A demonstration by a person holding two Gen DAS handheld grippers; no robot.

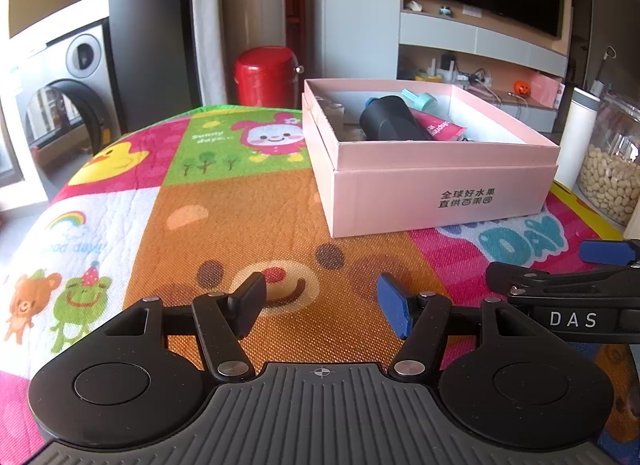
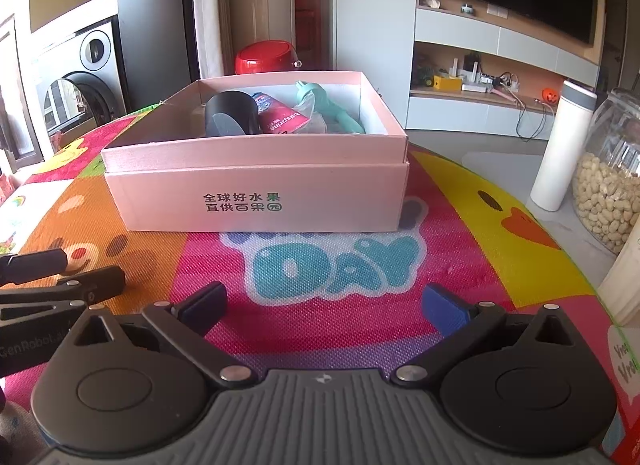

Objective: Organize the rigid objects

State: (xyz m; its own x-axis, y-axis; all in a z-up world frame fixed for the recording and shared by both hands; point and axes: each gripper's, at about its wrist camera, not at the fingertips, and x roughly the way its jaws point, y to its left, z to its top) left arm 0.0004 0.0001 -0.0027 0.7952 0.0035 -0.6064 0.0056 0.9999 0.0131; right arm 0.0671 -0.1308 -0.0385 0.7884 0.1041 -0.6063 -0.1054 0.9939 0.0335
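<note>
Nearest the lens, the left claw (image 1: 322, 305) hung released over the cartoon mat (image 1: 248, 217) on the tabletop, nothing between its fingers; the right claw (image 2: 326, 307) beside it was likewise spread wide and empty, above the teal "DAY" lettering. Both pointed toward the pink box (image 2: 256, 185), which sat open on the mat, well apart from either claw. Inside it a black cylinder (image 2: 231, 113) lay on its side, its long axis running front to back and its flat end turned toward the right claw. Just beside it lay a pink tube (image 2: 282, 119), tilted, with its narrow cap end toward the back wall. A teal tool (image 2: 320, 99) lay next to that, its long axis slanting from the back of the box forward to the right. Off the mat, right of the box, stood an upright white bottle (image 2: 562, 145) and a glass jar (image 2: 608, 185) holding pale nuts.
</note>
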